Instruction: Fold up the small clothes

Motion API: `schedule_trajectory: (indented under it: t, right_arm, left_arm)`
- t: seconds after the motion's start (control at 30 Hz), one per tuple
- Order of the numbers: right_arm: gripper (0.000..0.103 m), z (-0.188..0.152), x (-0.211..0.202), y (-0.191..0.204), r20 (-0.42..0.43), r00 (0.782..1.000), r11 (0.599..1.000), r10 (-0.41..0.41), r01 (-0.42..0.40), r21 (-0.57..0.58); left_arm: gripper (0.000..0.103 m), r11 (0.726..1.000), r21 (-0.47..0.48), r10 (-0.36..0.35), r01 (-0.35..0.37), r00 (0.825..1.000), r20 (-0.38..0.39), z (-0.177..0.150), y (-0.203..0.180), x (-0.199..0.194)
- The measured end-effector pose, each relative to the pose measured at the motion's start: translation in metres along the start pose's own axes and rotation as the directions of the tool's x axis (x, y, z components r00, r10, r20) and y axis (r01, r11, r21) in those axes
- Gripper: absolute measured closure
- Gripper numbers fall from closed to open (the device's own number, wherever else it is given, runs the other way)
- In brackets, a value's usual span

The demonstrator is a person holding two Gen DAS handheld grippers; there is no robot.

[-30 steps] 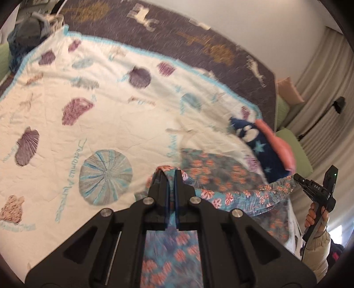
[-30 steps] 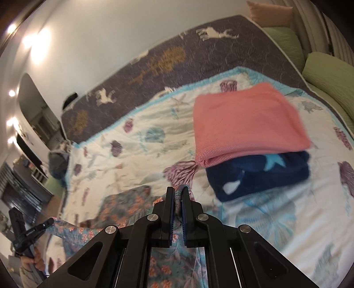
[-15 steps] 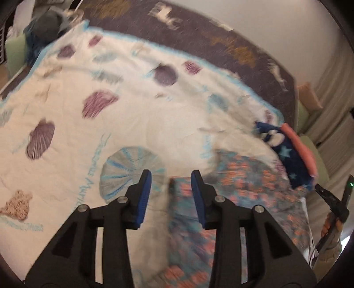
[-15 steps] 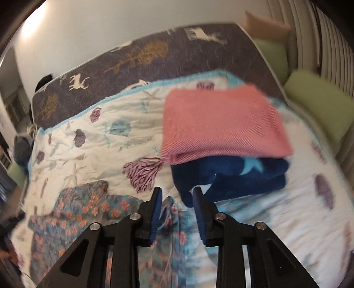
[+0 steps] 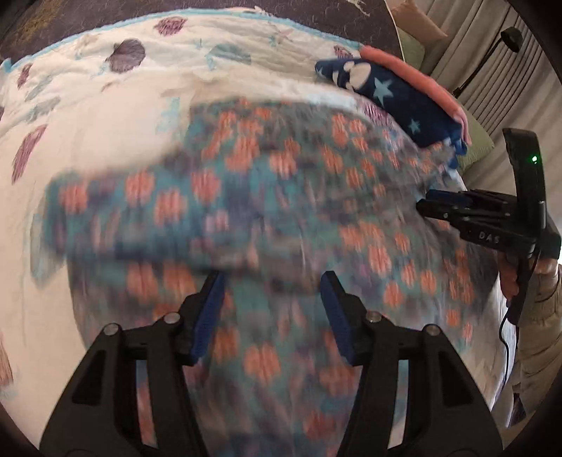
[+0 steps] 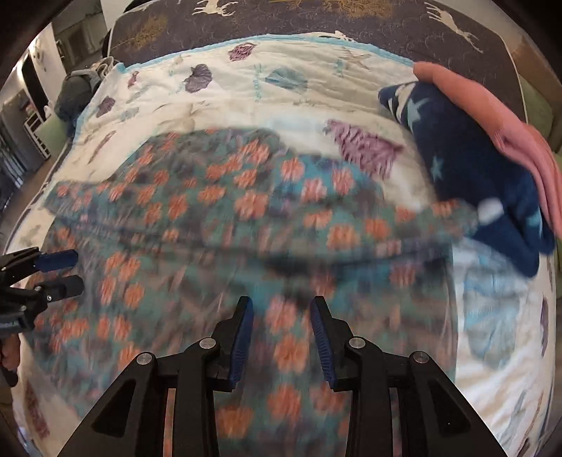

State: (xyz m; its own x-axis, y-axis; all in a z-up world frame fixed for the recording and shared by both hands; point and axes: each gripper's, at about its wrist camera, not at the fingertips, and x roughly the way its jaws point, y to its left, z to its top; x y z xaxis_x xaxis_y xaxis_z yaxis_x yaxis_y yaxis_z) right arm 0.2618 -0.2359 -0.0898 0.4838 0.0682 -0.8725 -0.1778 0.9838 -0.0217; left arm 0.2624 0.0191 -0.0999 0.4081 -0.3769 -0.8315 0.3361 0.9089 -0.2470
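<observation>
A teal garment with orange flowers (image 5: 267,197) lies spread on the shell-print quilt (image 5: 105,116); it is motion-blurred in both views and also fills the right wrist view (image 6: 246,218). My left gripper (image 5: 272,288) is open and empty, just above the garment's near part. My right gripper (image 6: 281,309) is open and empty above the garment too. The right gripper shows at the right edge of the left wrist view (image 5: 435,204). The left gripper shows at the left edge of the right wrist view (image 6: 66,270).
A folded stack, pink cloth (image 6: 498,123) on a dark blue star-print cloth (image 6: 467,168), sits at the quilt's right. A dark animal-print bedspread (image 6: 316,17) lies beyond the quilt. Green cushions (image 5: 477,140) and curtains (image 5: 491,81) are at the right.
Both grippers were shut on the floral garment a second ago; they opened and let it go. The garment now lies spread, and both grippers have moved in low over it.
</observation>
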Motion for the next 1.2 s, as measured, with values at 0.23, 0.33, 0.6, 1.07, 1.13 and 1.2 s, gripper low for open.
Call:
schedule_trajectory:
  t: [0.23,0.33,0.6,1.07,1.13,1.2]
  right_arm:
    - [0.068,0.081,0.018,-0.048,0.178,0.978,0.986,-0.11,0.084,0.144]
    - [0.068,0.092,0.015,-0.076,0.199,0.975,0.966,-0.1,0.047,0.256]
    - [0.065,0.052,-0.02,-0.055,0.233,0.971,0.986,-0.056,0.018,0.164]
    - [0.059,0.022,0.008,-0.068,0.123,0.974,0.958,-0.191,0.158,0.24]
    - [0.059,-0.001,-0.01,-0.095,0.136,0.98,0.945,-0.144,0.095,0.314]
    - [0.059,-0.031,-0.031,-0.112,0.148,0.977,0.937,-0.153,0.095,0.337]
  left_arm:
    - [0.045,0.978,-0.177,0.144,-0.111,0.972,0.187,0.074,0.046,-0.007]
    - [0.045,0.955,-0.289,0.151,-0.066,0.947,0.283,0.069,0.07,-0.035]
    - [0.044,0.99,-0.123,-0.022,0.062,0.954,0.298,0.02,0.044,-0.076]
    - [0.052,0.906,-0.335,0.313,-0.258,0.942,0.12,0.05,0.092,-0.014]
    - [0.051,0.925,-0.306,0.274,-0.224,0.953,0.131,0.027,0.096,-0.034]
    - [0.049,0.94,-0.278,0.243,-0.196,0.959,0.145,-0.009,0.093,-0.059]
